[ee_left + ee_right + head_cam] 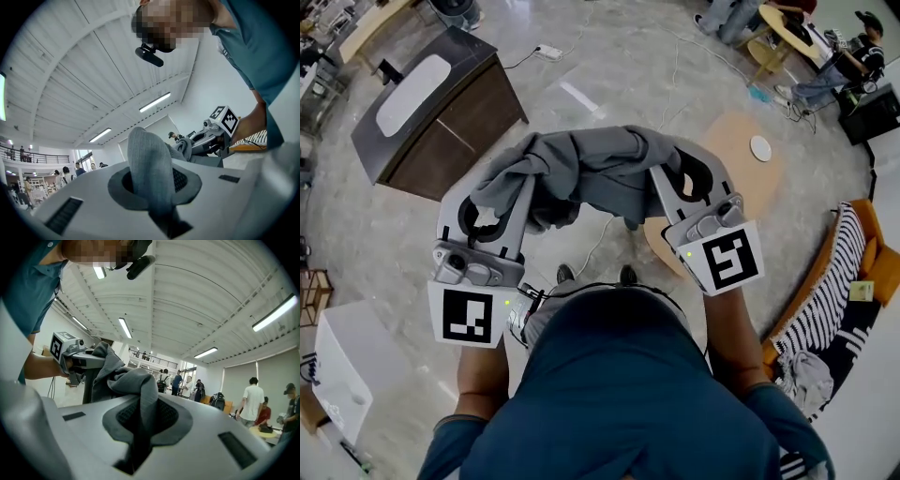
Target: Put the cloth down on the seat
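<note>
A glossy, pale marbled stone floor (609, 56) spread beneath everything. On it, at the upper left, stood a boxy dark brown wooden cabinet (455, 127) with a flat grey top. At the right edge ran an orange upholstered sofa (874, 258) draped with a black-and-white striped blanket (830, 286). A round, light wooden table (727, 141) stood further out, carrying a small white disc (760, 148).

The soft grey knit cloth (581, 164) hung in the air between the two tools, in front of the person's chest and above the floor. It was well apart from the sofa. It was bunched into thick, rumpled folds and sagged in the middle.

The left tool (157, 187), of smooth white plastic with dark textured pads, was pressed together on one end of the cloth, and a ribbed fold rose from between its jaws. The right tool (140, 427) was made the same and pinched the other end. Each carried a white cube with black square markers, the left cube (472, 314) and the right cube (727, 258).
</note>
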### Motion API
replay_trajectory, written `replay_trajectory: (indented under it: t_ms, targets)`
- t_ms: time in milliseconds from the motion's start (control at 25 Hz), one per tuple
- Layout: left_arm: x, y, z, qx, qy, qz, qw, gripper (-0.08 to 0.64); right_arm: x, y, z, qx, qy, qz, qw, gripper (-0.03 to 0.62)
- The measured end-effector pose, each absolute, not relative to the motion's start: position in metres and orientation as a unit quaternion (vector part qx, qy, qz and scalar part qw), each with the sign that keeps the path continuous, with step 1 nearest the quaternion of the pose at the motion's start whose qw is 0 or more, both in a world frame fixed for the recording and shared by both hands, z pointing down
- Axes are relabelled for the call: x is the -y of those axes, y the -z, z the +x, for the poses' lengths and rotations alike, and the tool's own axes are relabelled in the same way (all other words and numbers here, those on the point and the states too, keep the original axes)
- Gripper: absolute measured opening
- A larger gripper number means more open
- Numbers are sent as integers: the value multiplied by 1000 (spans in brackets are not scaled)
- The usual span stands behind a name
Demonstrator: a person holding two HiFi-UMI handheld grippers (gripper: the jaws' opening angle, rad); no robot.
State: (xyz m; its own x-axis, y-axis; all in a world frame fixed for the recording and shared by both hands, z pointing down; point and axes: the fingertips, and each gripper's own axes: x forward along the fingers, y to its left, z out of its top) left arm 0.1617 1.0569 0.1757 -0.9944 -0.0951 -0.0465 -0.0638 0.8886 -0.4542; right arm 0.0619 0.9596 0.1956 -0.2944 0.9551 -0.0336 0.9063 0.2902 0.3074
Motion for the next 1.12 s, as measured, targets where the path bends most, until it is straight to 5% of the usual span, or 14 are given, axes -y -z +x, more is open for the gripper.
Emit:
replay_trajectory:
  t_ms: [1120]
  targets:
    - [-901, -170, 235, -965, 257, 45, 11, 60, -838, -198, 113, -731, -97, 666, 107, 37]
